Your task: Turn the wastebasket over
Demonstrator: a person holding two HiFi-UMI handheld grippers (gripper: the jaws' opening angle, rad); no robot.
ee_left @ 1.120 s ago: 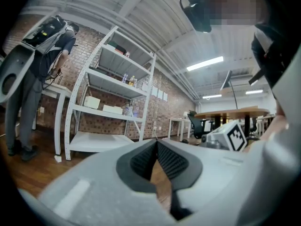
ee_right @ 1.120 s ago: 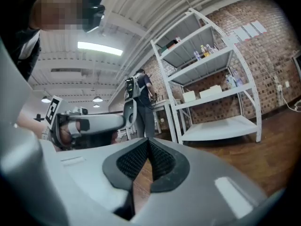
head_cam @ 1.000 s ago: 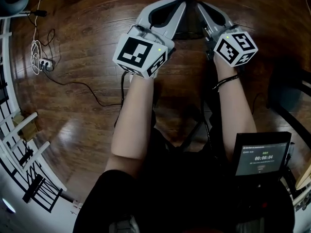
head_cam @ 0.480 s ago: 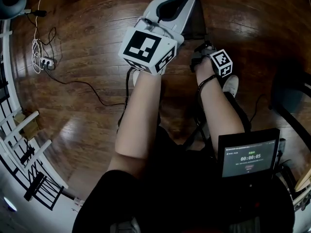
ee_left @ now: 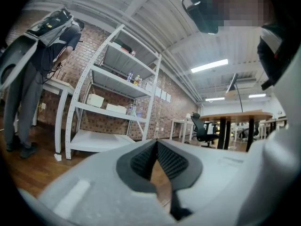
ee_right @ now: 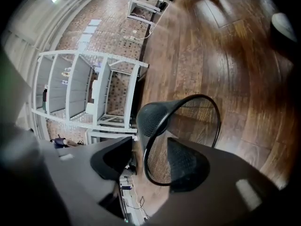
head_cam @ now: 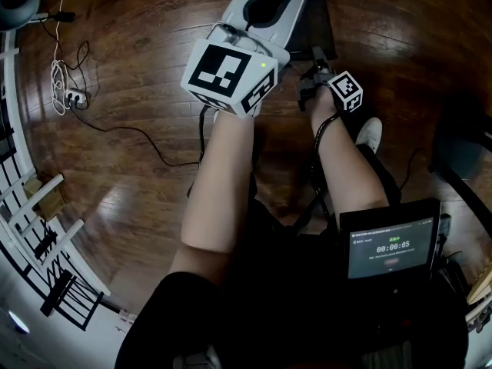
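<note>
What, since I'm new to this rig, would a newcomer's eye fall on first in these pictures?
Probably the black wire-mesh wastebasket, tilted with brown wooden floor behind it in the right gripper view, its wall between the opening jaws of the right gripper. Next, the big black-and-white marker cube in the head view's upper middle, on the left gripper, jaws shut.

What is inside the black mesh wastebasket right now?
Only bare mesh shows inside the wastebasket, wood floor visible through it. Its lower inside is covered by the right gripper, whose opening jaws straddle the rim.
</note>
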